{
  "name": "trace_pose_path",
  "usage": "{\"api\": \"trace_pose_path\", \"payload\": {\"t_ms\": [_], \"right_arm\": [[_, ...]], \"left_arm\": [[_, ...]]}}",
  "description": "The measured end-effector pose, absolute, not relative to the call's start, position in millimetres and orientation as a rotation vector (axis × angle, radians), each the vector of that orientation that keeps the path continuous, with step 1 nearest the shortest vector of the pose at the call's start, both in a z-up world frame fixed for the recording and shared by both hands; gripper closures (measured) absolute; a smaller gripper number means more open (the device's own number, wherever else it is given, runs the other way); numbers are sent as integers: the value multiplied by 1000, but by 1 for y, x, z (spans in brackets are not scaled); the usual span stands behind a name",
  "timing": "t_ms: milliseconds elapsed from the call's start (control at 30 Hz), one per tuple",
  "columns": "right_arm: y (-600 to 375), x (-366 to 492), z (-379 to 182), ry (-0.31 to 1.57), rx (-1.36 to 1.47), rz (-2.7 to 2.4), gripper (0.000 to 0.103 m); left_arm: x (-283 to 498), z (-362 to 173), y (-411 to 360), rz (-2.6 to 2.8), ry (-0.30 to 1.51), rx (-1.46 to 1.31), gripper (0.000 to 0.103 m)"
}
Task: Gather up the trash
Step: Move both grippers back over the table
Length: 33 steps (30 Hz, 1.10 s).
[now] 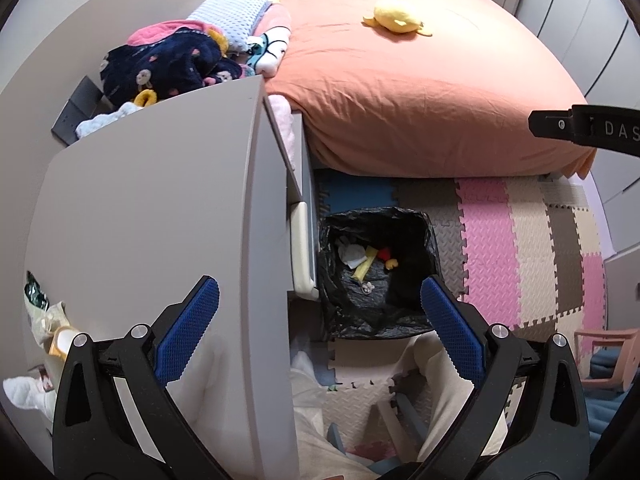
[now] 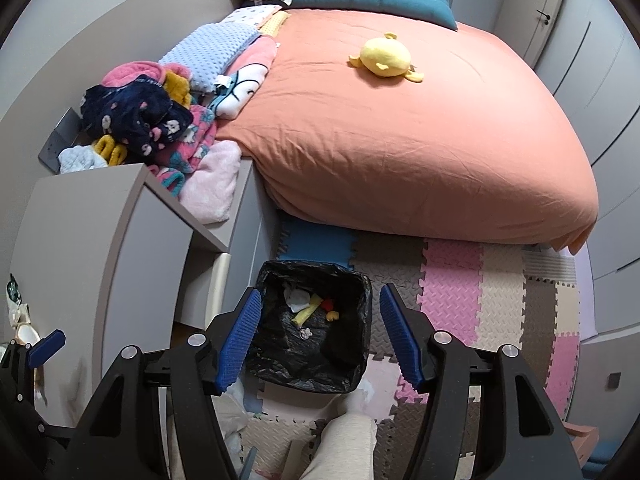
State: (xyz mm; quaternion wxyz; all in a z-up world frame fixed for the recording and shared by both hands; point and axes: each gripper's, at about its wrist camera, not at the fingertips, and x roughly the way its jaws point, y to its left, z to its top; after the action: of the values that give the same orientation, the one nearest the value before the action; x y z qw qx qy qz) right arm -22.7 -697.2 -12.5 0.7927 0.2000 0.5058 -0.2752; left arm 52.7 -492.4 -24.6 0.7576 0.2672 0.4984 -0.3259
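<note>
A bin with a black liner point(image 1: 432, 240) stands on the floor beside the grey desk point(image 1: 160, 208). In it lie a white tissue point(image 1: 352, 254), a yellow wrapper point(image 1: 364, 266) and a red scrap point(image 1: 385, 254). My left gripper point(image 1: 320, 320) hangs wide open over the desk's edge and the bin, with nothing between its blue pads. My right gripper point(image 2: 320, 336) is open right above the bin point(image 2: 312, 266), also holding nothing. Crumpled wrappers point(image 1: 40, 316) lie at the desk's left edge, beside a white wad point(image 1: 20, 394).
The bed with an orange cover point(image 2: 400, 140) and a yellow plush toy point(image 2: 384, 58) fills the far side. Clothes point(image 2: 140, 120) are piled behind the desk. Coloured foam mats point(image 2: 452, 288) cover the floor. A person's light-trousered leg point(image 2: 344, 440) is below the bin. A pink stool point(image 1: 608, 356) stands at right.
</note>
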Motion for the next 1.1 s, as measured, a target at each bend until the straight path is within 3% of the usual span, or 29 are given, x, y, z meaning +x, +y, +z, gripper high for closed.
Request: {"api": "trace_pose_path", "payload": {"t_ms": [1100], "right_arm": [[-556,38,18,1043,270,-377,40]], "left_arm": [[85,11,-321,-473,1040,364,5]]}}
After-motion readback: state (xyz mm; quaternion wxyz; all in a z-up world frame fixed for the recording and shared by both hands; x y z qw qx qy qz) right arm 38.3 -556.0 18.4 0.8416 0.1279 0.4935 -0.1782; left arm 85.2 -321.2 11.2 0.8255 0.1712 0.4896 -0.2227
